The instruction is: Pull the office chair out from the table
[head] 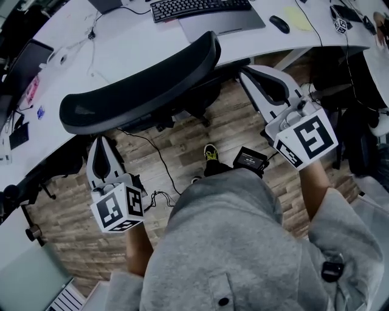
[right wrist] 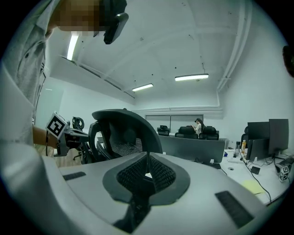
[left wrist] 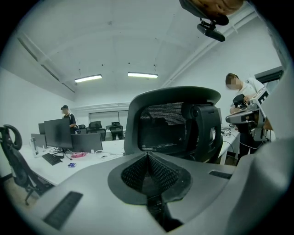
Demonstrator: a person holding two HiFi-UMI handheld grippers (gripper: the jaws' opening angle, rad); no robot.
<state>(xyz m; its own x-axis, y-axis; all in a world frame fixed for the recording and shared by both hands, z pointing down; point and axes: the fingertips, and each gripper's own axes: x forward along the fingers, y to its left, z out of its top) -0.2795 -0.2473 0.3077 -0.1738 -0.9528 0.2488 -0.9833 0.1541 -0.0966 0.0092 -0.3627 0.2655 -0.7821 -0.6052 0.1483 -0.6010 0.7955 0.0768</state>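
Observation:
The black mesh office chair (head: 140, 85) stands tucked against the curved white table (head: 121, 42), its backrest toward me. My left gripper (head: 101, 143) is shut just below the backrest's left end, nothing between its jaws. My right gripper (head: 250, 74) is shut beside the backrest's right end, also empty. From the left gripper view the chair (left wrist: 174, 124) rises ahead and to the right of the closed left gripper (left wrist: 148, 156). From the right gripper view the chair (right wrist: 124, 131) is left of the closed right gripper (right wrist: 147, 158). I cannot tell whether either gripper touches the chair.
On the table lie a keyboard (head: 200, 7), a mouse (head: 279, 24) and a yellow note (head: 298, 18). A black box (head: 250, 159) and cables (head: 161, 164) lie on the wood floor by my shoe (head: 211, 153). People are at other desks in the room.

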